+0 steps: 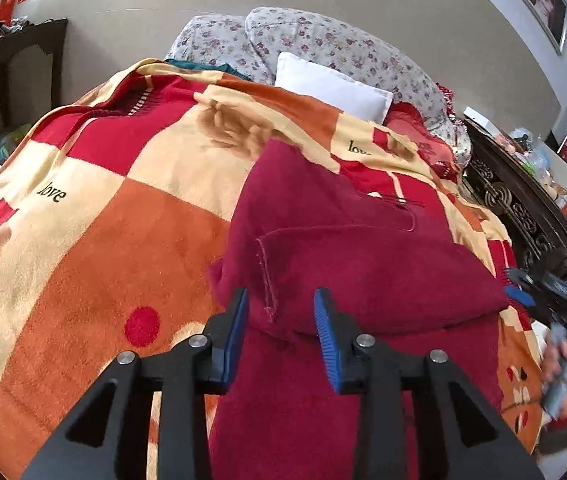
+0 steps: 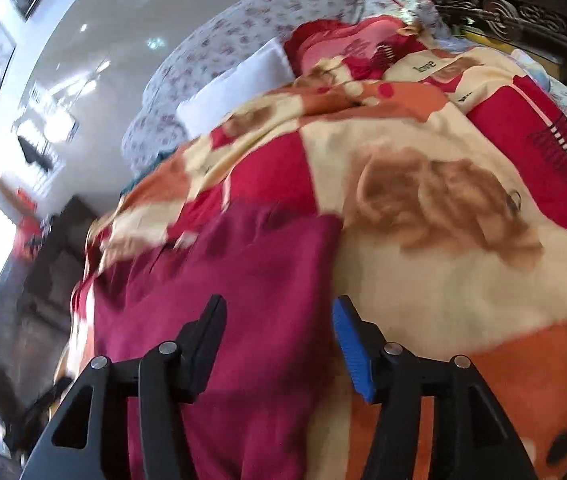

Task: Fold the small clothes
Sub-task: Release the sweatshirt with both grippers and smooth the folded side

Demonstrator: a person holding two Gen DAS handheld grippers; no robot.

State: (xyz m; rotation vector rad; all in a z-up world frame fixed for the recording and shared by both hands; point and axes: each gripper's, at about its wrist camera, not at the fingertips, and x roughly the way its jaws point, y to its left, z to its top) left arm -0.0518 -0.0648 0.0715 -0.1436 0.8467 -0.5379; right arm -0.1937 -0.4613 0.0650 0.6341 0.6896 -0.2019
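Lying folded on a checked blanket (image 1: 131, 216), a maroon garment (image 1: 363, 264) sits beneath left claw (image 1: 281, 312) and right claw (image 2: 279, 320), both apart, gripping nothing.

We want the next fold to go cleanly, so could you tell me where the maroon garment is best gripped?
Probably at the stitched hem corner of the maroon garment, coming from the near side. That folded flap's edge sits raised off the blanket, directly ahead of the open left tool, so one pad could slip beneath.
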